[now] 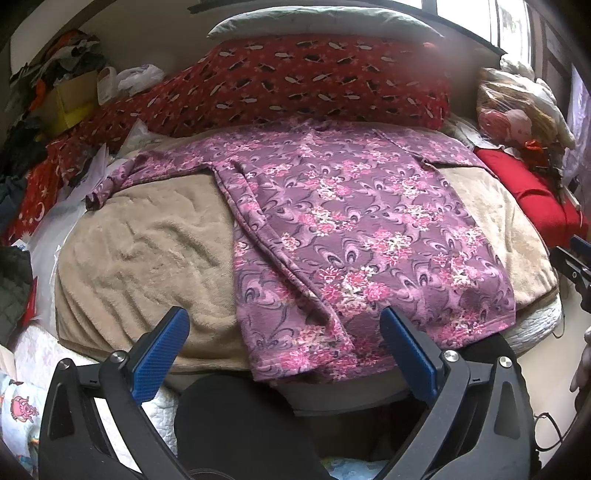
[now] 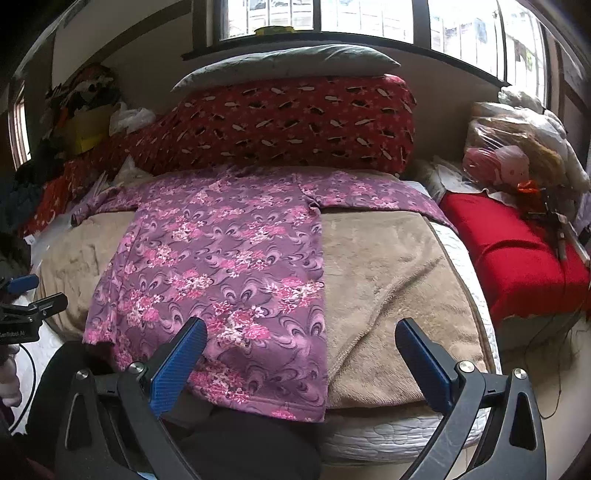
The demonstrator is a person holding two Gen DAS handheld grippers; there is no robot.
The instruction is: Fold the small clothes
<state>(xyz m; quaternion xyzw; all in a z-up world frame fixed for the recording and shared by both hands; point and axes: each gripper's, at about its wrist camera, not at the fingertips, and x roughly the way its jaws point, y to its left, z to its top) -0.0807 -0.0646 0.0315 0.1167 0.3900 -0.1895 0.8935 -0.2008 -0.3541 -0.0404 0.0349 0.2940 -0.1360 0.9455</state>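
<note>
A purple floral long-sleeved top (image 1: 351, 229) lies flat on a beige blanket (image 1: 147, 240), sleeves spread left and right, hem toward me. It also shows in the right wrist view (image 2: 221, 266). My left gripper (image 1: 284, 347) is open and empty, hovering just in front of the hem's left part. My right gripper (image 2: 303, 358) is open and empty, near the hem's right corner and the blanket (image 2: 388, 295). The right gripper's tip shows at the right edge of the left wrist view (image 1: 576, 262); the left gripper shows at the left edge of the right wrist view (image 2: 26, 302).
A red patterned cushion (image 1: 295, 81) with a grey pillow (image 1: 317, 22) lies behind the top. A red cloth (image 2: 517, 251) and bagged items (image 2: 509, 155) sit at the right. Clothes and a box (image 1: 66, 99) pile at the left. My dark-clad knee (image 2: 251, 443) is below.
</note>
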